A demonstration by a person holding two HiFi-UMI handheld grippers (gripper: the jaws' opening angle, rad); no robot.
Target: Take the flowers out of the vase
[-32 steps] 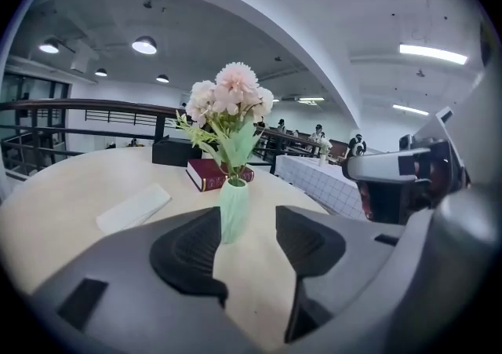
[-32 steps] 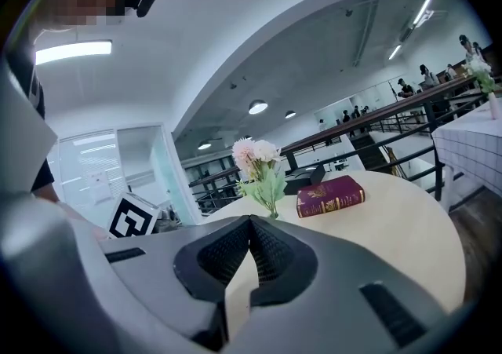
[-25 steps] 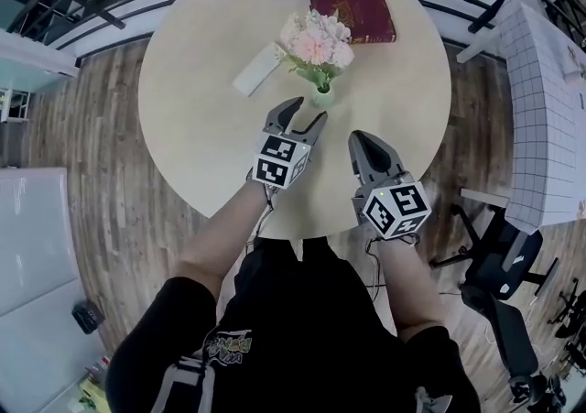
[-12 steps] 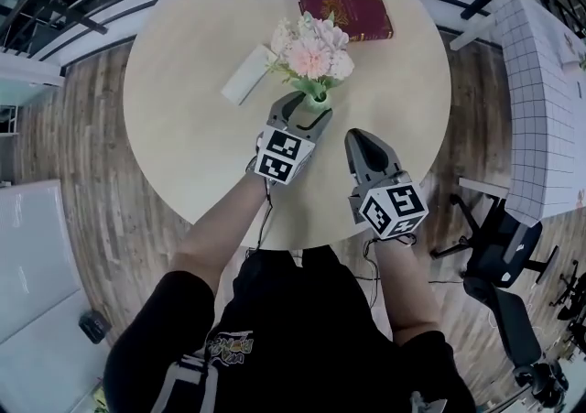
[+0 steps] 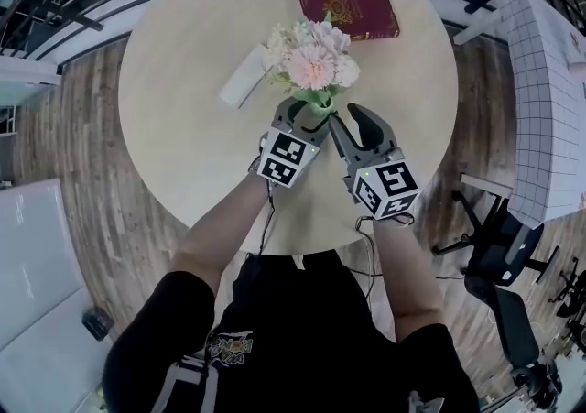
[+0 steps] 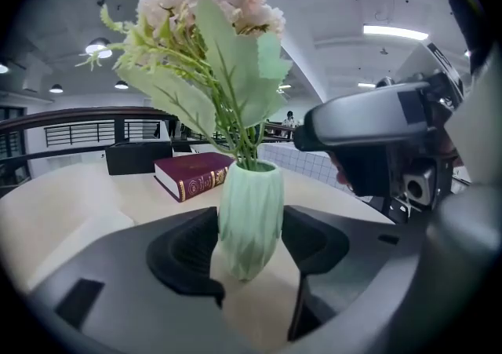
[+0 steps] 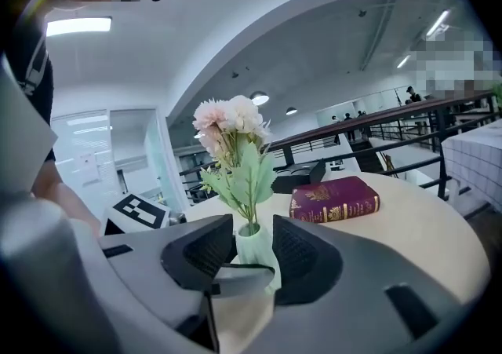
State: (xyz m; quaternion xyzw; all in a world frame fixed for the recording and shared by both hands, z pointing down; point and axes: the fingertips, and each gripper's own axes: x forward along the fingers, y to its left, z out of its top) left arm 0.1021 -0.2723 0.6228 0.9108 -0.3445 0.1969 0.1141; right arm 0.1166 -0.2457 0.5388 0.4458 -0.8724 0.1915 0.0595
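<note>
In the head view the small green vase point(image 5: 320, 109) stands on the round table point(image 5: 183, 136), with the pink flowers point(image 5: 311, 59) spreading above it, a red book point(image 5: 350, 10) beyond it and a white block point(image 5: 243, 77) off to its left. The left gripper point(image 5: 305, 114) brackets the vase, and the right gripper point(image 5: 352, 124) sits just to the vase's right. In the left gripper view the jaws stand fairly wide, with both pads seemingly pressed against the vase's ribbed sides, so this tool looks set to hold it down. The vase looks light and top-heavy under the bouquet and would likely tip or lift with the flowers if left free; its glazed surface may be slippery. The stems point(image 6: 245, 140) rise from its mouth in a tight bunch. In the right gripper view the jaws are apart at a narrow gap and hold nothing. The vase shows between and beyond them, and the stems stand above jaw level. The flowers look artificial: thin springy stems, soft leaves and heads that would crush easily. The best hold is probably low on the bunched stems just above the vase's rim, pulled straight up.
</note>
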